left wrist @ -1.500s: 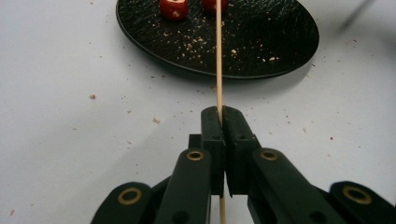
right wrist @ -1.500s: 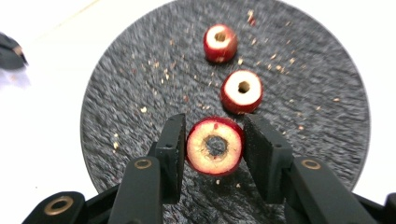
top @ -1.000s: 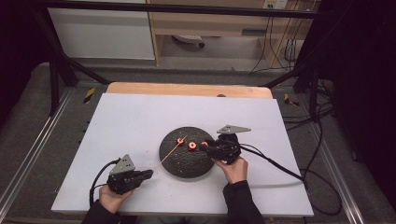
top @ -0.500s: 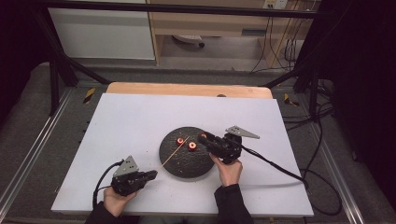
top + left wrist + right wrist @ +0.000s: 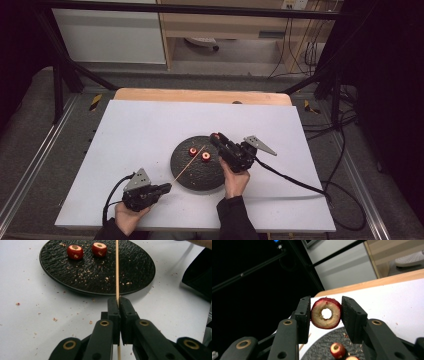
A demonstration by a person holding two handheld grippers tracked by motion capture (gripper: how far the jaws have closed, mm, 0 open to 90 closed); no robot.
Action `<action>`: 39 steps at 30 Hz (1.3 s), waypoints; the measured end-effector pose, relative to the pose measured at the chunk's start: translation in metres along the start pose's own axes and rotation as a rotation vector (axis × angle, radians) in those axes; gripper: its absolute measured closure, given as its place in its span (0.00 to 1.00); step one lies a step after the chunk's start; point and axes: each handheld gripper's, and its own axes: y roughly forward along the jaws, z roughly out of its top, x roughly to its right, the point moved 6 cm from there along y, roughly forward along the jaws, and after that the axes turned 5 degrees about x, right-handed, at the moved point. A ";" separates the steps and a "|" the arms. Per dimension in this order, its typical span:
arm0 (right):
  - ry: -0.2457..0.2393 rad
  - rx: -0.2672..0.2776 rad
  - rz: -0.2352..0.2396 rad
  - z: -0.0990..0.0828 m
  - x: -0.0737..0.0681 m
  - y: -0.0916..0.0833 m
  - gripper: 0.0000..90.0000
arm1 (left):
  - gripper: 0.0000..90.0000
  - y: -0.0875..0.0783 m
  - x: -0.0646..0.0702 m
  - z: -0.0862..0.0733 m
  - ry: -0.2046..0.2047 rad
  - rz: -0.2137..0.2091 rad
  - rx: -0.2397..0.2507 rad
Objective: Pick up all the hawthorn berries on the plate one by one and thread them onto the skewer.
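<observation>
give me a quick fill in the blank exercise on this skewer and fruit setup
1. The left hand-held gripper is shut on a thin wooden ____.
2. The right hand-held gripper holds a red cored fruit with a ____ through its middle.
3. ____ more red fruits lie on the plate.
4. The plate is ____ in colour.

Missing words: skewer; hole; two; black
</observation>
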 end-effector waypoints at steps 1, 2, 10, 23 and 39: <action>0.003 0.005 0.000 0.000 0.000 0.001 0.68 | 0.97 0.001 0.001 0.001 -0.003 0.000 0.002; 0.003 0.005 0.000 0.000 0.000 0.001 0.68 | 0.97 0.002 0.002 0.002 -0.004 0.001 0.006; 0.031 0.100 -0.005 0.006 -0.001 0.002 0.68 | 0.97 0.009 0.009 0.010 -0.031 0.007 0.036; 0.070 0.170 0.008 0.011 -0.002 0.003 0.68 | 0.97 0.016 0.019 0.019 -0.074 -0.006 0.080; 0.081 0.180 0.016 0.006 -0.004 0.003 0.68 | 0.97 0.021 0.022 0.023 -0.099 -0.005 0.105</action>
